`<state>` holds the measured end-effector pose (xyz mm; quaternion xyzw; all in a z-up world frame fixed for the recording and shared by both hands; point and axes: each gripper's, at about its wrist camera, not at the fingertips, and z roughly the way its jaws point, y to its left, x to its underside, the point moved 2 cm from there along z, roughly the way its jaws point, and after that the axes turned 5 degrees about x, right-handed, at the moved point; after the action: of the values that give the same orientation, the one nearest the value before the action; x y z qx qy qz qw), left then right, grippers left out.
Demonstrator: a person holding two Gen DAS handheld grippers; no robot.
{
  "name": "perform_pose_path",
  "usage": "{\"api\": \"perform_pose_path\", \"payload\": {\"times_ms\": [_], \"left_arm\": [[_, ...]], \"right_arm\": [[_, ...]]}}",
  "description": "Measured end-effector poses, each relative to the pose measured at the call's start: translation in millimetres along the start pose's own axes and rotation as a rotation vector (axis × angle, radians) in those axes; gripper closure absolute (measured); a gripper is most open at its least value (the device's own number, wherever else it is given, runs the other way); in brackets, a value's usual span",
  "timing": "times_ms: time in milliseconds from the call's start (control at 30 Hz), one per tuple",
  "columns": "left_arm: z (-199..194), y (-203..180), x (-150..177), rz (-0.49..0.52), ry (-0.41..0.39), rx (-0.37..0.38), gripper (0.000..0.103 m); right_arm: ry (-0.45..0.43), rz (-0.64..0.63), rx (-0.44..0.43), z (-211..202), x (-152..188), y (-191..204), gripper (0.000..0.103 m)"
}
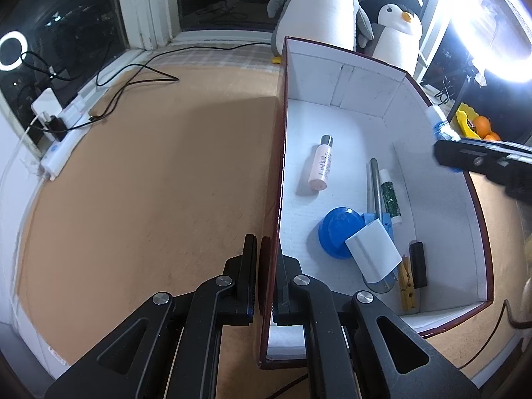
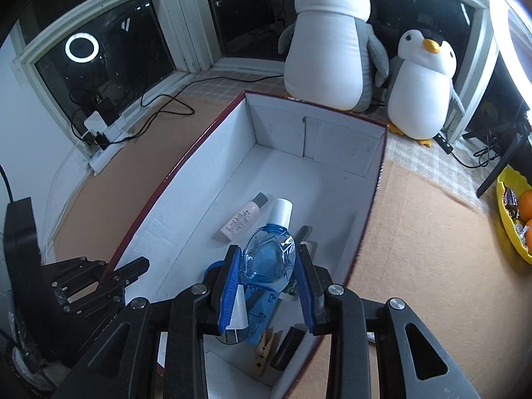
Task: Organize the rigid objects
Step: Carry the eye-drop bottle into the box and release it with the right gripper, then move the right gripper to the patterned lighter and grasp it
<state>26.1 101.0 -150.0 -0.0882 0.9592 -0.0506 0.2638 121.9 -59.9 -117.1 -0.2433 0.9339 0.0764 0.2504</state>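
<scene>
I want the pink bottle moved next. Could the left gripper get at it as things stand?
Probably not yet: the left gripper is shut on the white box's red-edged wall; the pink cylindrical bottle lies uncovered inside.

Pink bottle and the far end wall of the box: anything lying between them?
Nothing. In both wrist views the white floor is bare between the pink bottle and the far end wall of the box.
</scene>
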Motion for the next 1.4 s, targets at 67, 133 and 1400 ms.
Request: {"api": "perform_pose_path", "payload": {"times_ms": [67,133,1400], "left_arm": [[1,0,-1,0.001,0.0,0.005,0.098],[1,1,-1,0.002,0.0,0.008,0.098],[-1,-3,-3,0.018,0.0,-0.013,0.098]], "right_arm": [[0.012,-0.001,0.001,6,1,3,0.074],[0.018,-0.003,0.003,9,2,6,0.074],[-0.149,-0.034,0.005,-64,33,-63,0.046]]}}
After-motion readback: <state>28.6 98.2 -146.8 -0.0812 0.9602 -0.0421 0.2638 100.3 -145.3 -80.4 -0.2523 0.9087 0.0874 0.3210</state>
